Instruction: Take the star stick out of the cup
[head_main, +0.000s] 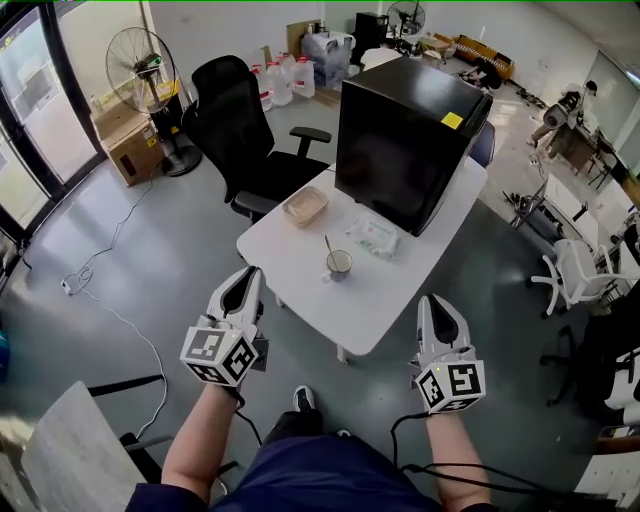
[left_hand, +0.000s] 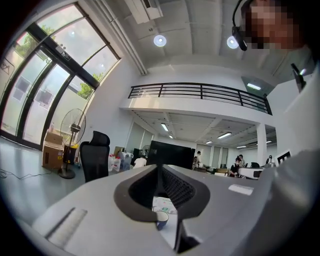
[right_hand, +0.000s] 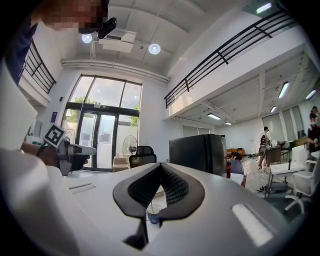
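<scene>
A cup (head_main: 339, 265) stands on the white table (head_main: 400, 290), with a thin stick (head_main: 328, 248) leaning out of it to the left; no star shows on it. My left gripper (head_main: 250, 274) hovers shut and empty off the table's near-left edge, short of the cup. At the near-right edge my right gripper (head_main: 432, 302) is shut and empty too. In the left gripper view the cup (left_hand: 161, 218) shows through the hollow behind the closed tips (left_hand: 160, 167). The right gripper view shows the cup (right_hand: 153, 214) and stick (right_hand: 151, 204) below its closed tips (right_hand: 161, 165).
A tall black cabinet (head_main: 405, 140) stands on the table's far half. A packet of wipes (head_main: 373, 238) and a small basket (head_main: 305, 206) lie near the cup. A black office chair (head_main: 240, 130) is beyond the table; a cable (head_main: 120, 320) runs over the floor at left.
</scene>
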